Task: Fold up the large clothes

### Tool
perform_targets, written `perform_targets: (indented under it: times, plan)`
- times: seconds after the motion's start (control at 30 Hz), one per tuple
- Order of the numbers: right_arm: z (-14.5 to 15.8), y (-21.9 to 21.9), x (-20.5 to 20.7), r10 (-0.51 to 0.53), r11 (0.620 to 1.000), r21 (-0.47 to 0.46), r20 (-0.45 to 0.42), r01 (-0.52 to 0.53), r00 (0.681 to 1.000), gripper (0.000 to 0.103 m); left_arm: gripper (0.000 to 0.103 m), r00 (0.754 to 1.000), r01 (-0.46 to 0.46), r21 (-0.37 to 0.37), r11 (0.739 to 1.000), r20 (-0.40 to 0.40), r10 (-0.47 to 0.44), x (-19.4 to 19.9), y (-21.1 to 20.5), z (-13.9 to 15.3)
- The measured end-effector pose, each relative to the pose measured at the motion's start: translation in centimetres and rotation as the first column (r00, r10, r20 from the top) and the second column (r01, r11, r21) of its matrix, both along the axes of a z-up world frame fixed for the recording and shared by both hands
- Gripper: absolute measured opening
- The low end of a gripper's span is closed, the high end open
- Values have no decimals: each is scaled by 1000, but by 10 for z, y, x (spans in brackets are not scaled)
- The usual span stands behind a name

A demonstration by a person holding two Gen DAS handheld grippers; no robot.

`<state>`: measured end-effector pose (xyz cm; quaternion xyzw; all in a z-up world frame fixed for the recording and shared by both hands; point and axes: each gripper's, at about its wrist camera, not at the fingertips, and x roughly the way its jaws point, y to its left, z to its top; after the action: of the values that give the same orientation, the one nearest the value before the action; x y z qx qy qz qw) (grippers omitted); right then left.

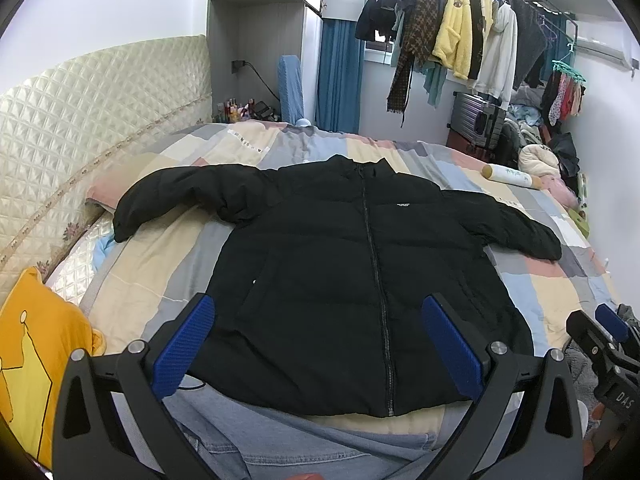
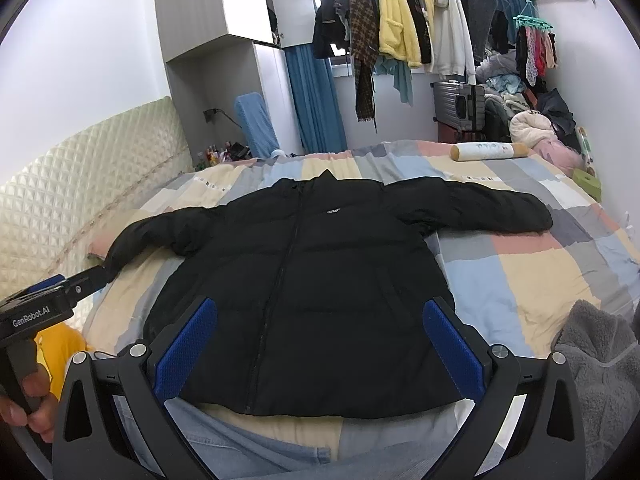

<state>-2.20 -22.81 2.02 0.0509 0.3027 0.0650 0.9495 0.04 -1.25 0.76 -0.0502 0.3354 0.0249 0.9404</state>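
Observation:
A black puffer jacket (image 1: pixel 336 264) lies flat, front up and zipped, on the patchwork bedspread (image 1: pixel 168 264), both sleeves spread out to the sides. It also shows in the right wrist view (image 2: pixel 304 288). My left gripper (image 1: pixel 318 312) is open and empty, held above the jacket's lower hem. My right gripper (image 2: pixel 320 316) is open and empty too, above the hem a little further right. The right gripper's body shows at the left view's right edge (image 1: pixel 608 344), and the left gripper's body at the right view's left edge (image 2: pixel 44 304).
A quilted headboard (image 1: pixel 80 112) is on the left, a yellow pillow (image 1: pixel 36 344) near it. A white roll (image 2: pixel 484 151) lies at the bed's far right. Hung clothes (image 1: pixel 456 40), a suitcase (image 2: pixel 456 106) and piles stand behind. A grey fleece (image 2: pixel 596 364) lies near right.

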Motion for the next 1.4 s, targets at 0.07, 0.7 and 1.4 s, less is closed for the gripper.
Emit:
perform_targets:
  times: [0.07,0.7,1.4]
  plan:
    - [0,0,-1,-7,1000,0,-2,7,1000,103,103,1000,-4,-11,1000,-2,4,1,0,0]
    - [13,-15,5,-31,1000,1,-57,31,998,103,103,999,-33,-65,997,-24,31,9,17,15]
    - [45,-89,55,-108,992,70,62,104,992,103,103,986,132,-140,981,120,-116,65,-43,71]
